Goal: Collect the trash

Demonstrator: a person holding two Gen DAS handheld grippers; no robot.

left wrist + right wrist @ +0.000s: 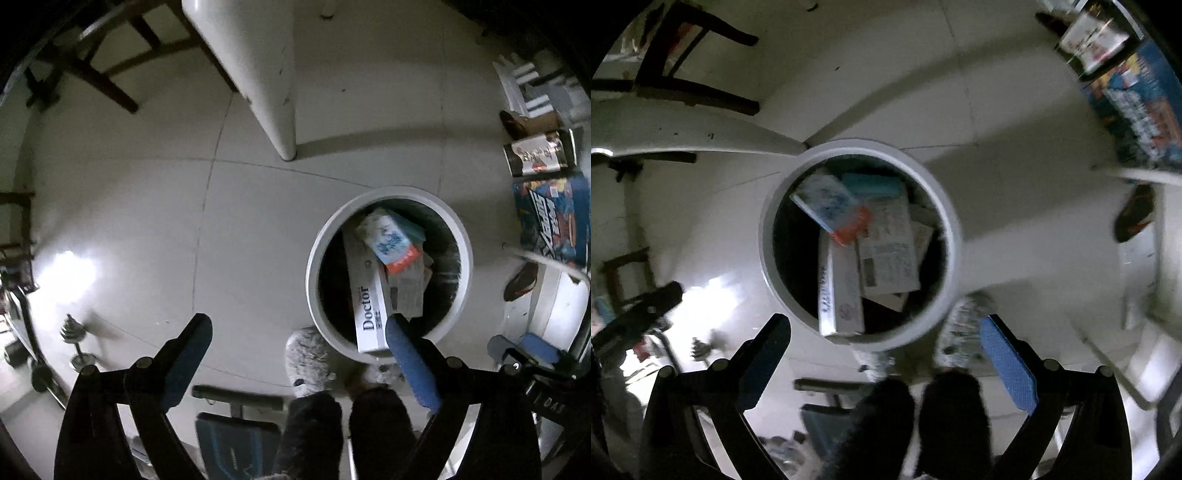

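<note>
We hold both grippers above the white bin [951, 236], which stands on the tiled floor [147, 206] just ahead of our slippers [308, 360]. The left gripper [295, 347] is spread wide and carries nothing; the right gripper [884, 339] is equally wide and empty. Inside the bin lie a long white box [367, 306], a blue-and-red packet [831, 206], a teal box [873, 184] and printed paper [890, 251], so much of the collecting looks done. At the far right, a can [537, 153] and a blue carton [554, 225] sit by the wall; through the blur, we cannot tell whether they are trash.
</note>
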